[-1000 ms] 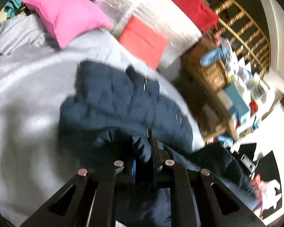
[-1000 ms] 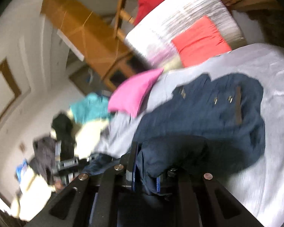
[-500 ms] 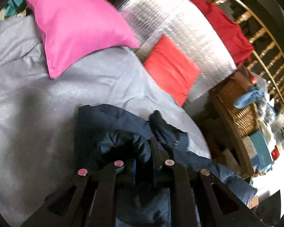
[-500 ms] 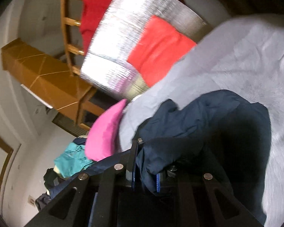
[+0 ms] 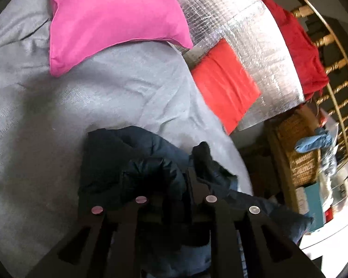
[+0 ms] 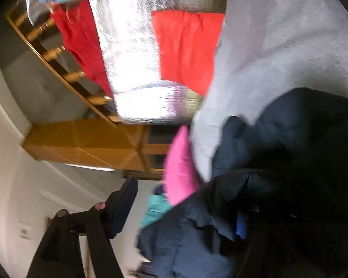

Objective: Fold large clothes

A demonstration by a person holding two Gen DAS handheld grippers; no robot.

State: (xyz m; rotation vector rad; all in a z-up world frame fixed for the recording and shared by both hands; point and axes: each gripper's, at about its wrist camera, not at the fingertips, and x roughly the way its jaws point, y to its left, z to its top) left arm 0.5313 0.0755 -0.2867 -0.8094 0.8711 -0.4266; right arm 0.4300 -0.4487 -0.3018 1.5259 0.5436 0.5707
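A navy quilted jacket (image 5: 132,153) lies bunched on the grey bed cover (image 5: 58,115). My left gripper (image 5: 171,178) is low over it, with a puffy fold of the jacket pinched between its fingers. Its jaws are just starting to open. Only its right finger (image 5: 193,180) shows; the fabric hides the other. In the right wrist view the same jacket (image 6: 290,139) fills the lower right. My right gripper (image 6: 185,203) is rolled on its side and its jaws are opening wide. One finger (image 6: 123,199) stands free in the air, while jacket cloth drapes over the other.
A pink pillow (image 5: 109,18) lies at the head of the bed, beside a red cushion (image 5: 222,83) leaning on a silver foil panel (image 5: 243,34). A red garment (image 5: 297,46) hangs on a wooden railing. A wicker basket (image 5: 297,143) stands past the bed's edge.
Both grippers carried the jacket's edge toward the pillows and came lower. The right gripper rolled onto its side, and its jaws, which pinched the jacket before, have spread apart.
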